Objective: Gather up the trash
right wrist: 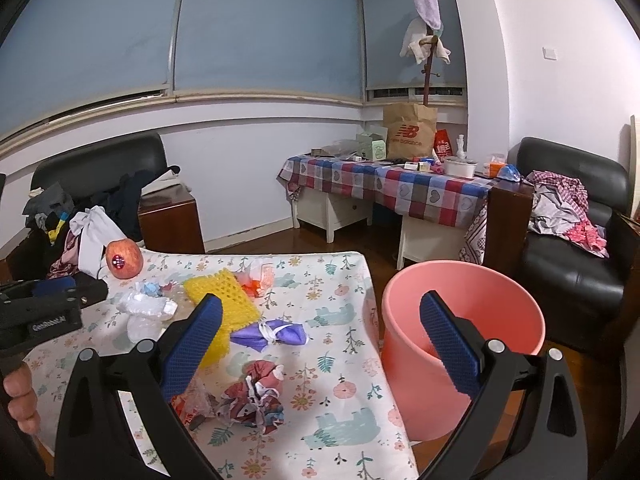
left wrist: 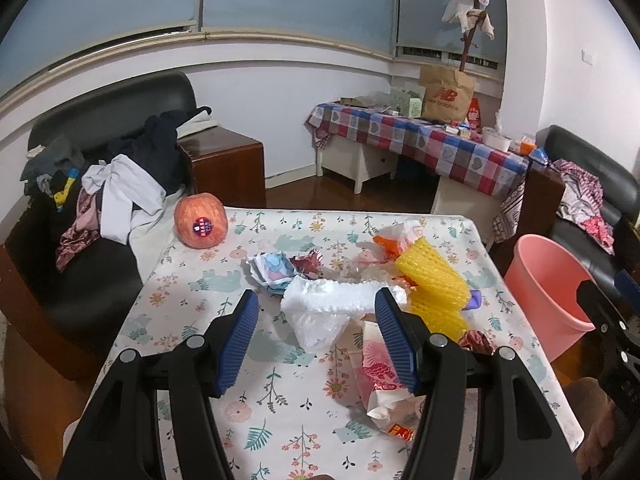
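Trash lies on a floral tablecloth. A white foam net and clear plastic sit between the fingertips of my open left gripper. Yellow foam nets lie to its right, a crumpled blue-white paper behind, and a red-pink wrapper under the right finger. My right gripper is open and empty, above the table edge and the pink bin. Below it lie a purple wrapper, a crumpled red paper and the yellow net.
An apple with a sticker stands at the table's far left corner. The pink bin stands on the floor right of the table. Black sofas with clothes flank the table; a checked-cloth side table is behind.
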`<state>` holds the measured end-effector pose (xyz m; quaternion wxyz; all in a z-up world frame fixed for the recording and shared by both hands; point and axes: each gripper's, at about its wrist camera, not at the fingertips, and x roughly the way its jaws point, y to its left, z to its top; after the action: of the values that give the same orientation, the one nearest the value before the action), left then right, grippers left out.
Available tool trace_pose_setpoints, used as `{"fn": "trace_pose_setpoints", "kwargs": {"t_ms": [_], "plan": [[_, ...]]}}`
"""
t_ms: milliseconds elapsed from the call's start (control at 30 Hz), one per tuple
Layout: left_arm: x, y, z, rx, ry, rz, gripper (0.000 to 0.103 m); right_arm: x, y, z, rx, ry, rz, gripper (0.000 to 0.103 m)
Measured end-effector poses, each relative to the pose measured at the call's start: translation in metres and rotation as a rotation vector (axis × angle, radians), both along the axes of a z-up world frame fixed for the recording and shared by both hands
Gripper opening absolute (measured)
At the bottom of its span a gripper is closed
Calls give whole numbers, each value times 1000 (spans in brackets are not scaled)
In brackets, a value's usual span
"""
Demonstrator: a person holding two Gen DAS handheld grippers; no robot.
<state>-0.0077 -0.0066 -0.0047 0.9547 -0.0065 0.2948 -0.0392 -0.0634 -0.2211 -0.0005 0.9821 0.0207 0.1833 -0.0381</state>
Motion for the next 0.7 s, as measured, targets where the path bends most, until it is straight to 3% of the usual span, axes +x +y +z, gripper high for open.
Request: {"fn": "trace_pose_setpoints", "kwargs": {"t_ms": [267,700], "plan": [[6,17,0,-59,6,-43,60,0,-10,-5,8,15,-20,99],[-1,26,-9,-60,-1,-153,60,1,-19,-19,12,51,-1,99]]}}
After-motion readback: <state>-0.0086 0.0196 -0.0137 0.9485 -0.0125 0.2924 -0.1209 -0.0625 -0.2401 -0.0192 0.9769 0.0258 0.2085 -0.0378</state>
